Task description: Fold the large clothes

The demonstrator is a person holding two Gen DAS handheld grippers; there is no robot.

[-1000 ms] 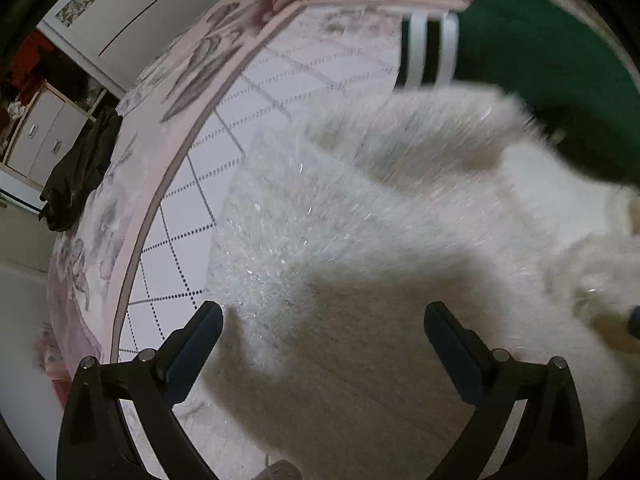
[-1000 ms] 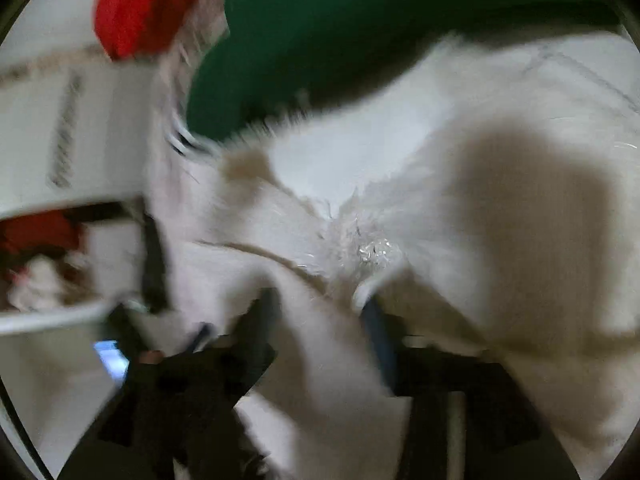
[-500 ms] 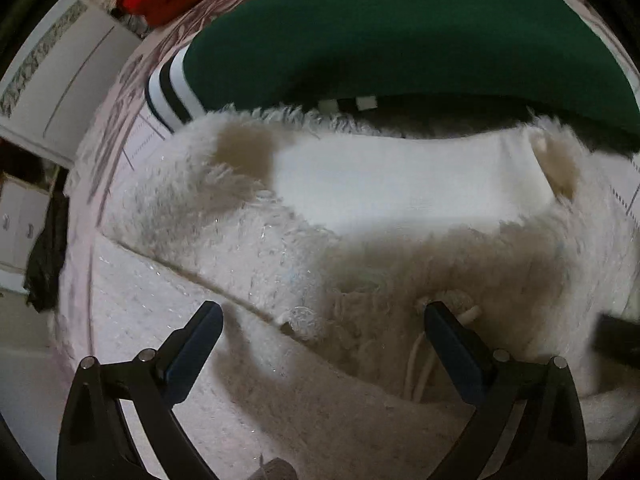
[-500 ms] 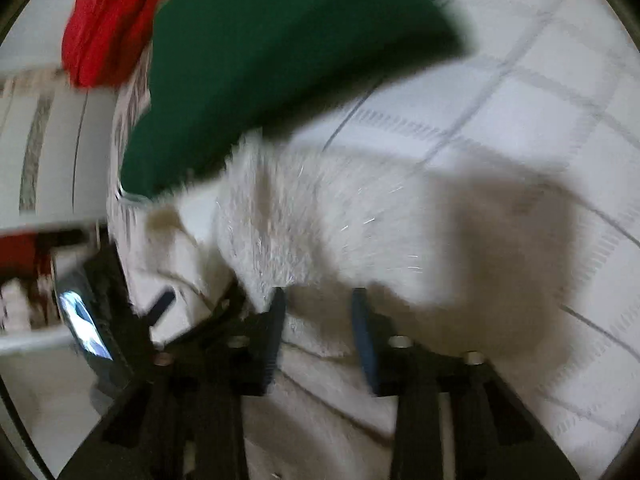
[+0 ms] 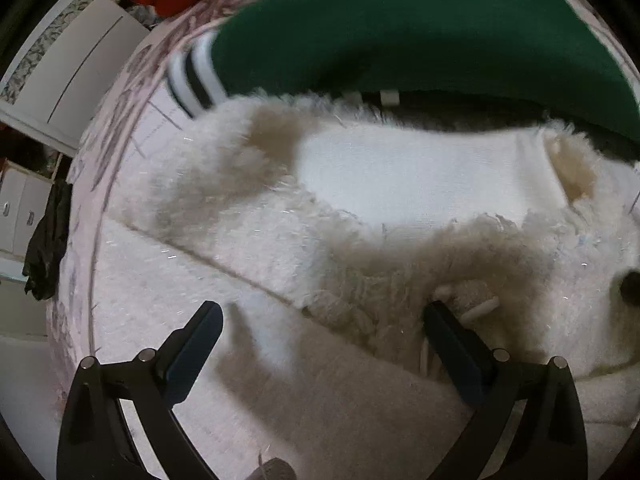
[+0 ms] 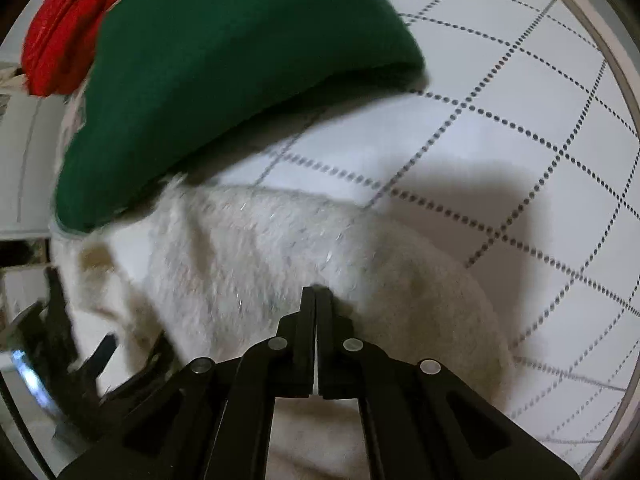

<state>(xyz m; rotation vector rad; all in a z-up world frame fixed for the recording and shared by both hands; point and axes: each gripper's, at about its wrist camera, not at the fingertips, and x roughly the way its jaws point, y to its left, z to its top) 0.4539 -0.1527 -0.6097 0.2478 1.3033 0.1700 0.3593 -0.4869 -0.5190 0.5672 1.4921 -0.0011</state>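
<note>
White fuzzy garment (image 5: 360, 248) lies spread on a bed with a dotted-grid quilt (image 6: 520, 128), directly below both tongs. Smooth inner lining (image 5: 408, 176) shows at the neck opening; white drawcords (image 5: 476, 312) sit just beside the left tongs' right finger.

Left tongs (image 5: 320, 320): wide open, fingers astride the fuzzy fabric near the neck seam, pads not pressing on anything.

Right tongs (image 6: 317, 294): jaws have just been closing, now pinched together with the tips sunk into the garment's pile; a thin sliver of white fabric shows between the pads, so gripping the garment edge.

Green garment (image 6: 224, 80) with a black-and-white striped cuff (image 5: 192, 76) lies folded at the far side, its near edge overlapping the white one. Red clothing (image 6: 68, 28) sits beyond that. White cabinet (image 5: 72, 60) stands off the bed, with a dark cloth (image 5: 48, 248) hanging near the drawers.
</note>
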